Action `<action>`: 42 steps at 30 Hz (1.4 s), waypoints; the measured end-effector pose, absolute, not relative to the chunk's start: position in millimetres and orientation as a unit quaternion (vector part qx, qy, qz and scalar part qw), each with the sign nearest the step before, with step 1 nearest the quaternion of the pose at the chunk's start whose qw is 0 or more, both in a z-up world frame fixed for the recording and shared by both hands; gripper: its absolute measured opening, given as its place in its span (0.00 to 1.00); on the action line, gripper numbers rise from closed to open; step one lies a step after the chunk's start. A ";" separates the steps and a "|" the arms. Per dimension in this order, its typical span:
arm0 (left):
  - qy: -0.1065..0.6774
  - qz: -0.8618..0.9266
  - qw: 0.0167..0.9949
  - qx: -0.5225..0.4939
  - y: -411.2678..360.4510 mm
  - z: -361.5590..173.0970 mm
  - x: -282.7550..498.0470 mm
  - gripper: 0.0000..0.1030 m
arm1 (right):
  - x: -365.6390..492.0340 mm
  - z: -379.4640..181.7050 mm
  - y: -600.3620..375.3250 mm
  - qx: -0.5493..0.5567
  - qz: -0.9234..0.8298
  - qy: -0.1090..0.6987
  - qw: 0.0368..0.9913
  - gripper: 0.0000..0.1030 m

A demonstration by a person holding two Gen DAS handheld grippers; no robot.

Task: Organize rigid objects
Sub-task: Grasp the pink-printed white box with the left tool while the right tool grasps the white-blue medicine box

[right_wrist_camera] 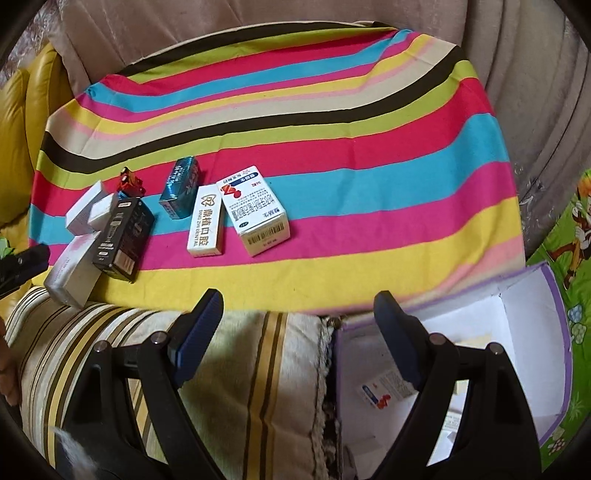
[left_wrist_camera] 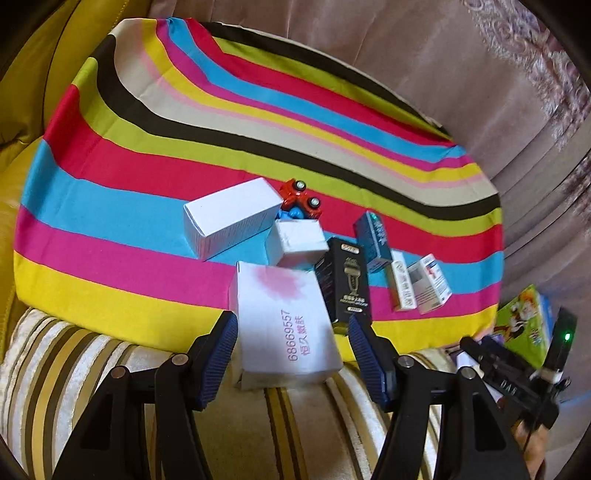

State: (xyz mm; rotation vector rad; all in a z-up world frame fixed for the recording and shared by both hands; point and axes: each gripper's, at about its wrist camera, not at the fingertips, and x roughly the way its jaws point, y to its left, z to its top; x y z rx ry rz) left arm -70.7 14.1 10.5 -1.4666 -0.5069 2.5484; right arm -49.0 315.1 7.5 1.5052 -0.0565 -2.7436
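Observation:
My left gripper [left_wrist_camera: 291,325] is shut on a white box with a pink blotch [left_wrist_camera: 284,317], which hangs over the near edge of the striped cloth [left_wrist_camera: 110,206]. Behind it lie a black box [left_wrist_camera: 345,280], a small white box [left_wrist_camera: 295,243], a long white box [left_wrist_camera: 232,218], a red toy car [left_wrist_camera: 299,201], a teal box [left_wrist_camera: 371,240], a white dental box [right_wrist_camera: 205,225] and a white medicine box [right_wrist_camera: 255,210]. My right gripper [right_wrist_camera: 299,299] stands open and empty over the striped cushion [right_wrist_camera: 240,369], beside a purple-rimmed carton [right_wrist_camera: 517,332].
The purple-rimmed carton is open, with a small white pack [right_wrist_camera: 380,395] inside. A green cartoon mat [right_wrist_camera: 565,236] lies to the right, a yellow sofa [right_wrist_camera: 14,147] to the left, and a pinkish cover [right_wrist_camera: 258,22] behind the cloth.

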 end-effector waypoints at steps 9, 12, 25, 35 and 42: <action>-0.115 0.834 0.057 -0.536 34.5 -4.8 -79.2 0.74 | -77.1 0.5 294.9 0.487 -0.873 0.026 0.016 0.83; -0.104 0.829 0.043 -0.548 37.8 -12.0 -82.2 0.74 | -86.5 -2.0 289.7 0.491 -0.870 0.034 0.021 0.83; -0.125 0.839 0.040 -0.528 27.3 -16.3 -73.9 0.70 | -118.4 -9.2 278.6 0.505 -0.862 0.043 0.035 0.83; -0.131 0.844 0.042 -0.518 29.2 -16.7 -74.3 0.70 | -138.3 -16.6 282.4 0.511 -0.858 0.026 0.034 0.83; -0.130 0.850 0.036 -0.509 29.5 -17.4 -75.7 0.70 | -146.2 -24.0 280.1 0.524 -0.850 0.018 0.049 0.52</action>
